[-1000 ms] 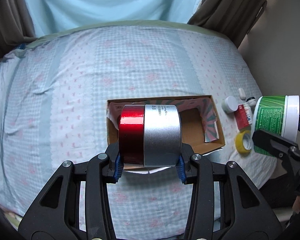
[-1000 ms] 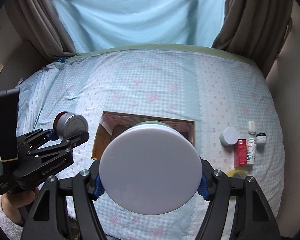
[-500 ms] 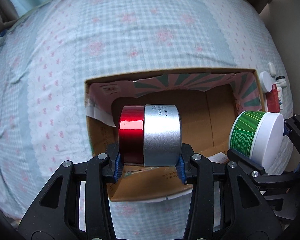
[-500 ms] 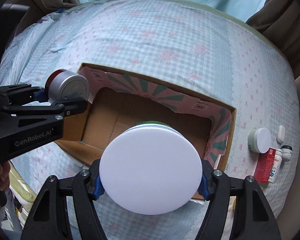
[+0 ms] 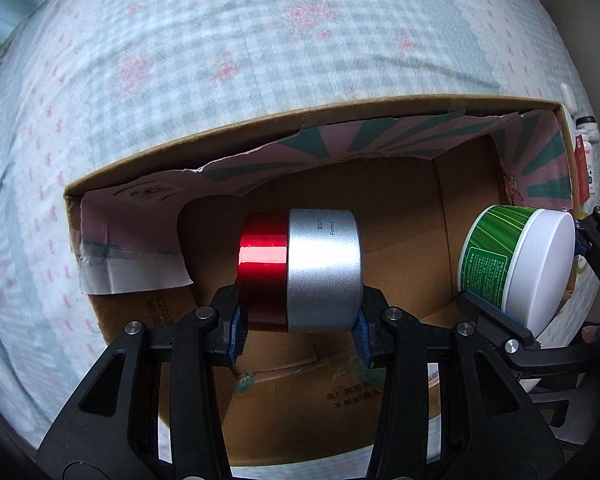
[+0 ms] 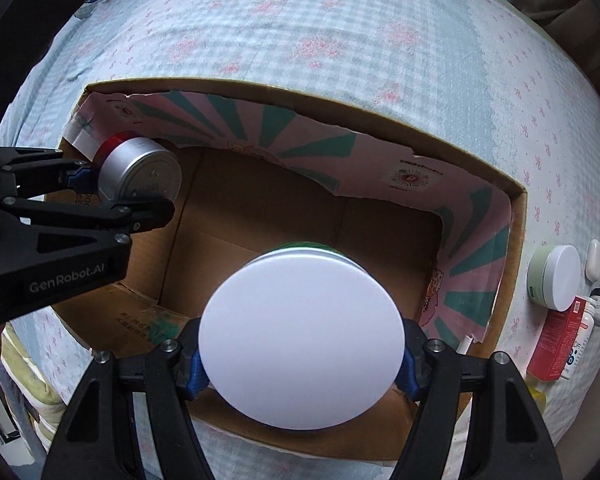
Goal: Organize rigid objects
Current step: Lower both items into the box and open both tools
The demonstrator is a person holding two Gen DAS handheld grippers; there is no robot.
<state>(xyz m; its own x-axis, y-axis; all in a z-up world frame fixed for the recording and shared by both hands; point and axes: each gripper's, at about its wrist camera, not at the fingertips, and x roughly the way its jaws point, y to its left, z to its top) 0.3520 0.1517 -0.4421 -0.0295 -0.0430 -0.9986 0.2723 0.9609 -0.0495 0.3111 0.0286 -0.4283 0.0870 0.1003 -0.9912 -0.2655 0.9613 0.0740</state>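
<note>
Left gripper (image 5: pixel 298 322) squeezes a red and silver tin (image 5: pixel 298 268) in the middle of the frame, over the open cardboard box (image 5: pixel 260 152). Right gripper (image 6: pixel 302 358) grips a green tub with a white lid (image 6: pixel 300 304), low in the frame, over that box too.

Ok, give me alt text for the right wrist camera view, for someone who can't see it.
The right hand-held gripper grips a green tub with a white lid over an open cardboard box on a bed. At left, the left hand-held gripper holds a red and silver jar inside the box. More small containers lie right of the box.
</note>
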